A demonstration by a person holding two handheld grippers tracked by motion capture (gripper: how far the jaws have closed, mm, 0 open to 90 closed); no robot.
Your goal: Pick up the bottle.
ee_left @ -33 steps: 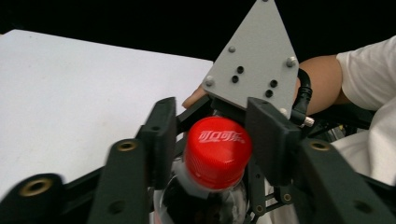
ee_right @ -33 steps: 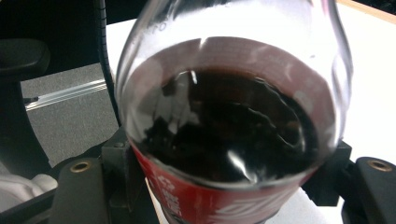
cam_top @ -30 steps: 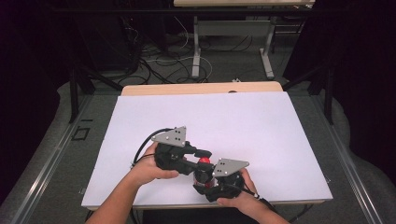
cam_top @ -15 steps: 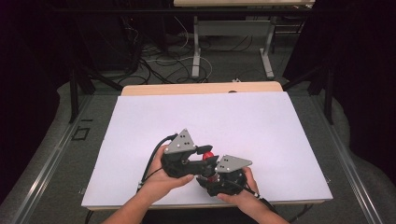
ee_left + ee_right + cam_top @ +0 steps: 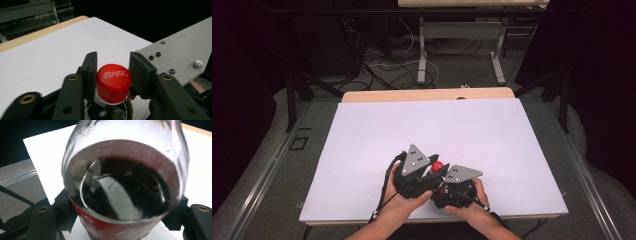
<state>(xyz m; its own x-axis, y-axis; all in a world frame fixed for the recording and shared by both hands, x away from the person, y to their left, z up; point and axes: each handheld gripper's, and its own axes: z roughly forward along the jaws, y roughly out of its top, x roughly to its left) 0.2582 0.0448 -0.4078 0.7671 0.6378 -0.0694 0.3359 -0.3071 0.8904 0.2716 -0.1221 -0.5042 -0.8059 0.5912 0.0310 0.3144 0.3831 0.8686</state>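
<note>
A cola bottle (image 5: 125,182), clear with dark drink and a red label, is clamped by its body between the jaws of my right gripper (image 5: 121,205). In the high view that right gripper (image 5: 439,186) sits near the table's front edge. The bottle's red cap (image 5: 113,80) has white lettering and lies between the jaws of my left gripper (image 5: 113,72). Those jaws have just been opening, and their pads now stand close beside the cap without squeezing it. From above, the red cap (image 5: 437,166) peeks out between both grey plates, under the left gripper (image 5: 434,171).
A white sheet (image 5: 437,125) covers the table, with a strip of wooden tabletop (image 5: 427,95) along its far edge. Beyond it are a desk frame and cables (image 5: 412,65) on the floor. Both hands are close together at the front middle.
The left hand and its gripper have shifted right and toward the front edge, closing in on the right gripper. The right gripper has stayed put with the bottle.
</note>
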